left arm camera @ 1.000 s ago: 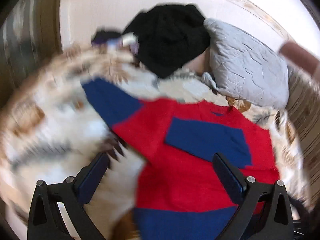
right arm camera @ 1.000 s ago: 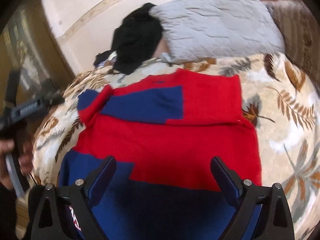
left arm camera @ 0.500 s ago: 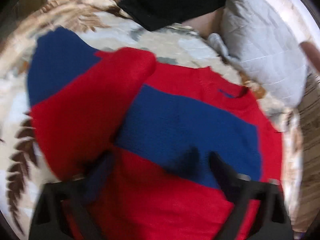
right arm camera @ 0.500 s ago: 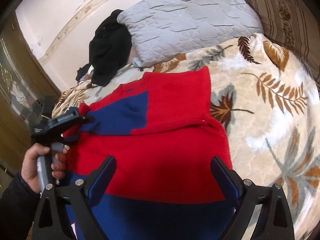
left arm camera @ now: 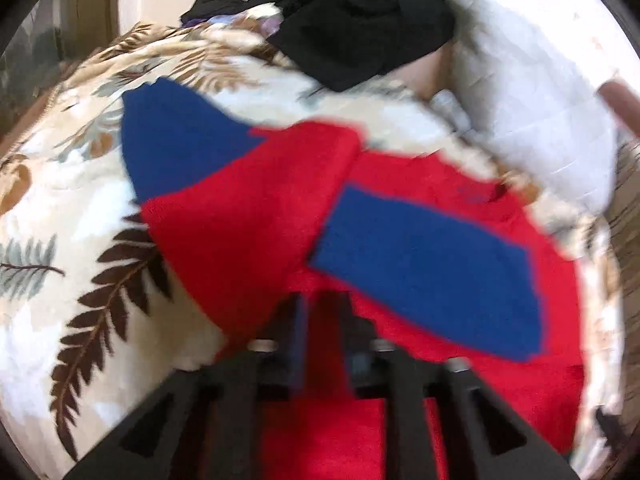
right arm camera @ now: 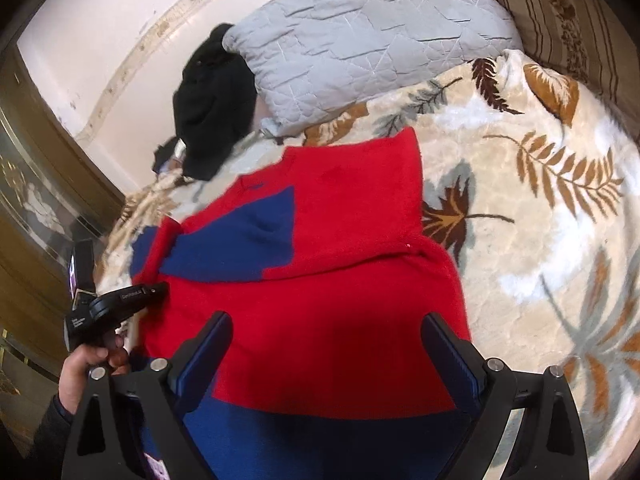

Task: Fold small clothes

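A red and blue sweater (right arm camera: 320, 300) lies flat on the bed. One sleeve with a blue cuff (right arm camera: 240, 240) is folded across its chest. The other sleeve (left arm camera: 248, 220) sticks out to the left, ending in a blue cuff (left arm camera: 172, 148). My left gripper (left arm camera: 322, 308) is down at the base of that sleeve; its jaws are closing, narrow, with a pinch of red knit between the pads. From the right wrist view the left gripper (right arm camera: 132, 296) sits at the sweater's left edge, held by a hand (right arm camera: 88, 364). My right gripper (right arm camera: 328, 322) hovers open over the lower body, holding nothing.
The bed is covered by a cream blanket with leaf print (right arm camera: 540, 200). A grey quilted pillow (right arm camera: 360, 40) and a black garment (right arm camera: 216, 100) lie at the head, a striped cushion (right arm camera: 560, 12) at the far right. A wooden cabinet (right arm camera: 24, 220) stands left of the bed.
My left gripper came down from wide open over the bed onto the sweater's left shoulder and closed on the red knit. The right gripper rolled and shifted, staying open.
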